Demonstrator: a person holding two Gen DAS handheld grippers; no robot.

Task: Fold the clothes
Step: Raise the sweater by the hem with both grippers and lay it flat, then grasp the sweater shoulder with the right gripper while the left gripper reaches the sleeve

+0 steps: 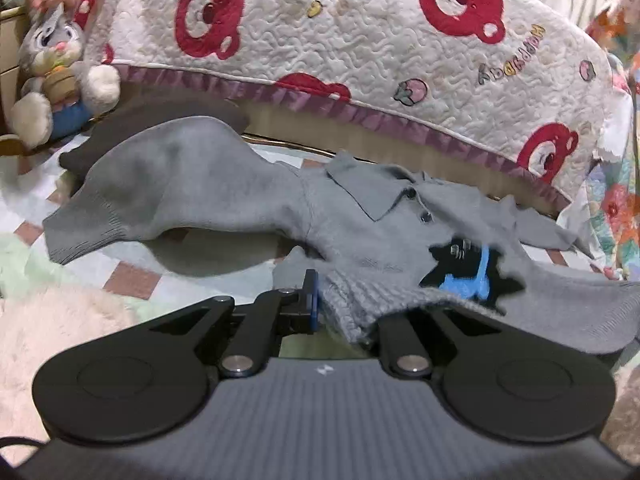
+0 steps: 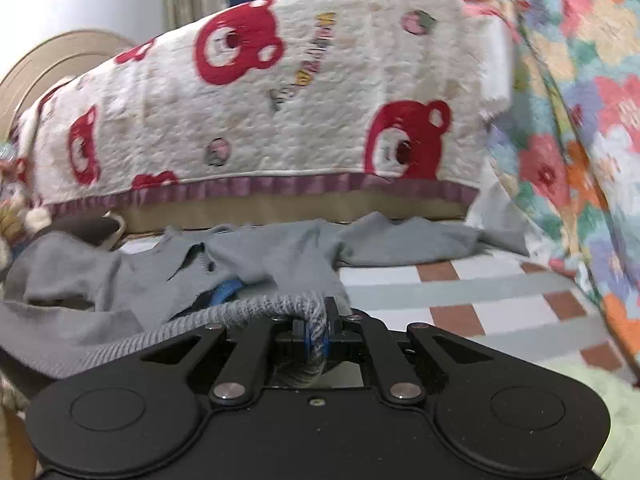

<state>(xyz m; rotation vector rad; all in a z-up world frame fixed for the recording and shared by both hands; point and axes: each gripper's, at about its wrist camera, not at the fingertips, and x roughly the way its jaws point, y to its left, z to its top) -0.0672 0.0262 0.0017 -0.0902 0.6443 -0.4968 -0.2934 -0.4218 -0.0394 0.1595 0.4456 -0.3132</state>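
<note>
A grey knit polo sweater with a collar, dark buttons and a black-and-blue cartoon patch lies across the checked bed sheet. Its ribbed hem is lifted off the sheet. My left gripper is shut on the hem's ribbed edge, which drapes over the right finger and hides it. In the right wrist view the same sweater is bunched, one sleeve trailing right. My right gripper is shut on the thick ribbed hem, the knit squeezed between the blue pads.
A white quilt with red bear faces hangs over the headboard behind the sweater. A stuffed grey rabbit sits at the far left. A floral blanket hangs on the right. Pale fluffy fabric lies near left.
</note>
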